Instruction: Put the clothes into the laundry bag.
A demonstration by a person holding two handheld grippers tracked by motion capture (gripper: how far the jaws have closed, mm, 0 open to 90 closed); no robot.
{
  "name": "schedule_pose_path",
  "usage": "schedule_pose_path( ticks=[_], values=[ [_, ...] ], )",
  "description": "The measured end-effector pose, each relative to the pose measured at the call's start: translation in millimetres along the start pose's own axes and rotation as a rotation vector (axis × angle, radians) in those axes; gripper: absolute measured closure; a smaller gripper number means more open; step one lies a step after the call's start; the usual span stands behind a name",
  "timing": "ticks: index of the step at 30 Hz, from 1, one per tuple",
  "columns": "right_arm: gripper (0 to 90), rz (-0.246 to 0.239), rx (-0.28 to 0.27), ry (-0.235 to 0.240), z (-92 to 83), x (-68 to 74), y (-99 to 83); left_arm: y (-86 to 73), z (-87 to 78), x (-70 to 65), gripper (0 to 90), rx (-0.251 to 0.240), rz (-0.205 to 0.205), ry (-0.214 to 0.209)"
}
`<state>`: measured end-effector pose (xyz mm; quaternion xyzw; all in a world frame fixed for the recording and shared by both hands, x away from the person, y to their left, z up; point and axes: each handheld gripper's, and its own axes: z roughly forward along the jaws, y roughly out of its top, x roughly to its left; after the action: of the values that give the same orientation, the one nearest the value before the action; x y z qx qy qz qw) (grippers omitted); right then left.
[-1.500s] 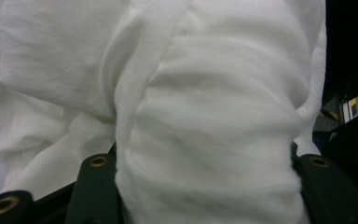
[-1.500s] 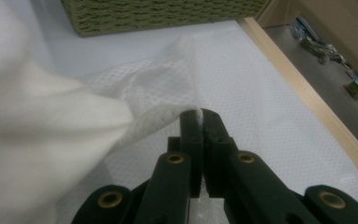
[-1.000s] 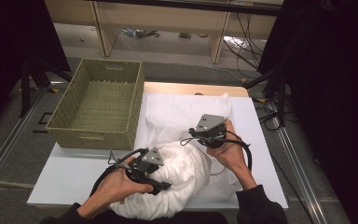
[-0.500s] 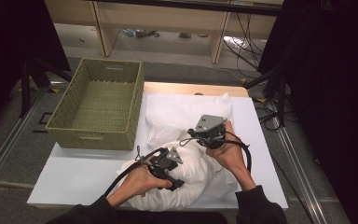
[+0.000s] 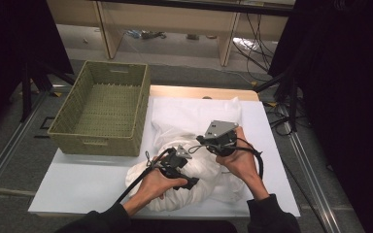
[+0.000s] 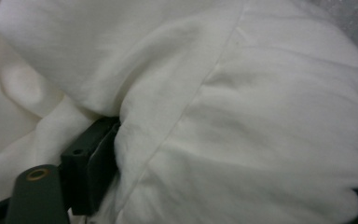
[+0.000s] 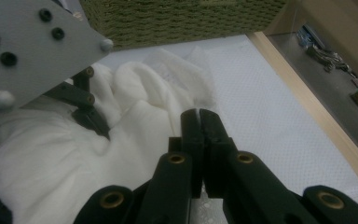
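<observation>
White tabletop (image 5: 92, 179) carried one woven basket (image 5: 104, 109) at far left, one white cloth (image 5: 194, 145) heaped near centre. My left gripper (image 5: 177, 162) sat buried in near fold, jaws just opened wide, cloth bulging between them, no pinch. My right gripper (image 7: 199, 122) clenched, a sliver of cloth apparently caught in it, at heap's right. Cloth's long axis ran near-to-far; basket lay left of both hands, left hand nearer. Two grippers counted.
</observation>
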<state>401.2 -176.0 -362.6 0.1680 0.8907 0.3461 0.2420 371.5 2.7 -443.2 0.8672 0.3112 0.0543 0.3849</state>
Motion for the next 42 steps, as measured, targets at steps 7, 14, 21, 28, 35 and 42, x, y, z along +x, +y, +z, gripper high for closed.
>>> schedule_pose_path(
  ticks=[7, 14, 21, 28, 35, 42],
  values=[
    [90.0, 0.010, -0.004, -0.003, -3.1, -1.6, -1.0, 4.1, -55.0, 2.8, 16.6, -0.114, 0.016, -0.050],
    [90.0, 0.012, -0.006, -0.003, -2.5, -2.1, -1.3, -0.5, -85.1, 38.3, 17.5, -0.186, -0.009, 0.009],
    [90.0, 0.006, -0.003, -0.002, -0.6, -2.5, -1.5, -8.4, -29.3, 79.6, 19.3, -0.001, -0.053, 0.042],
    [90.0, 0.010, -0.003, 0.008, 1.9, 0.4, -0.7, 2.7, -7.2, 54.5, 69.7, -0.050, -0.035, -0.114],
    [90.0, -0.008, -0.028, 0.018, -2.9, 5.6, 7.0, 24.2, 2.9, 31.6, 76.2, -0.117, -0.018, -0.102],
    [90.0, -0.007, -0.025, 0.025, -8.0, 4.7, 4.8, 18.3, 12.2, 64.2, 50.7, -0.070, -0.124, -0.029]
  ],
)
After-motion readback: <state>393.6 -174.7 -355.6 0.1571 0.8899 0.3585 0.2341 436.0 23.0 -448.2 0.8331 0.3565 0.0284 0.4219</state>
